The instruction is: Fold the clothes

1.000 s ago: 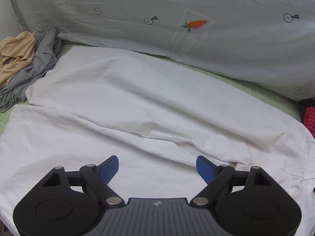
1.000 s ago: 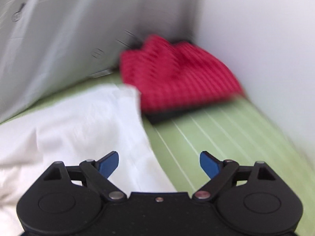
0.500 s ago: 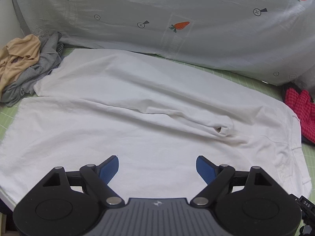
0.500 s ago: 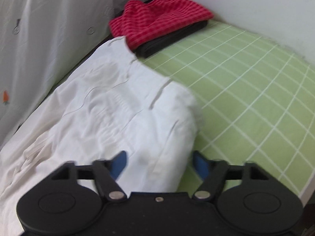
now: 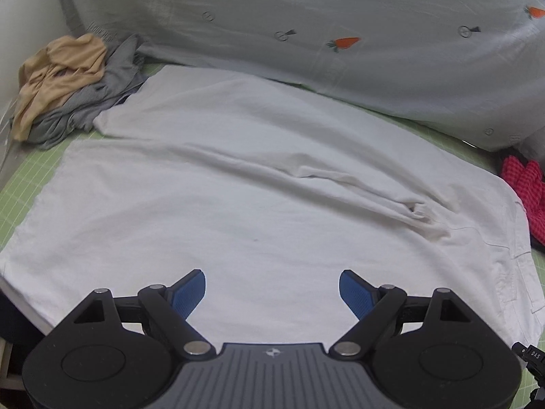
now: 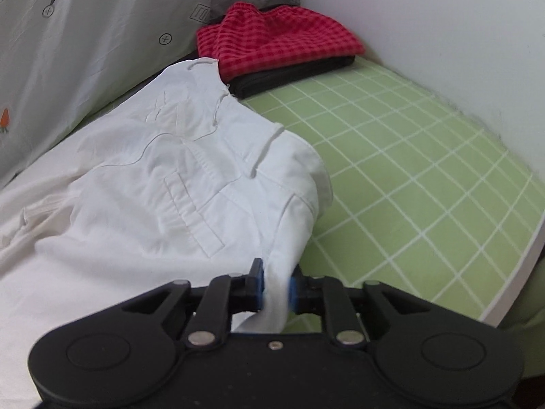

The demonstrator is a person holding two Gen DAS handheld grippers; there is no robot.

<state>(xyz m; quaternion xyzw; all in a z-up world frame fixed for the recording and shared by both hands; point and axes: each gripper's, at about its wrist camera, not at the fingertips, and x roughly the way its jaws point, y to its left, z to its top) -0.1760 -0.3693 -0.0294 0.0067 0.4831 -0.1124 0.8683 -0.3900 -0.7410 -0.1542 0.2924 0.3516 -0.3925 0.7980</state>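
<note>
At the far left lay a heap of tan and grey clothes (image 5: 64, 88), apart from the work. The white trousers (image 5: 259, 184) were spread flat across the green gridded bed (image 6: 408, 156), legs running left, waistband at the right end beside a folded red checked cloth (image 6: 276, 44). The left claw (image 5: 272, 288) hovered over the near leg, released, with nothing between its pads. The right claw (image 6: 276, 289) was closing on the near corner of the waistband, the fabric already pinched between its pads. The step in hand looked like taking hold for the first fold. Next, the left claw probably needed its own grip on the trousers' near edge, so both could lift together.
</note>
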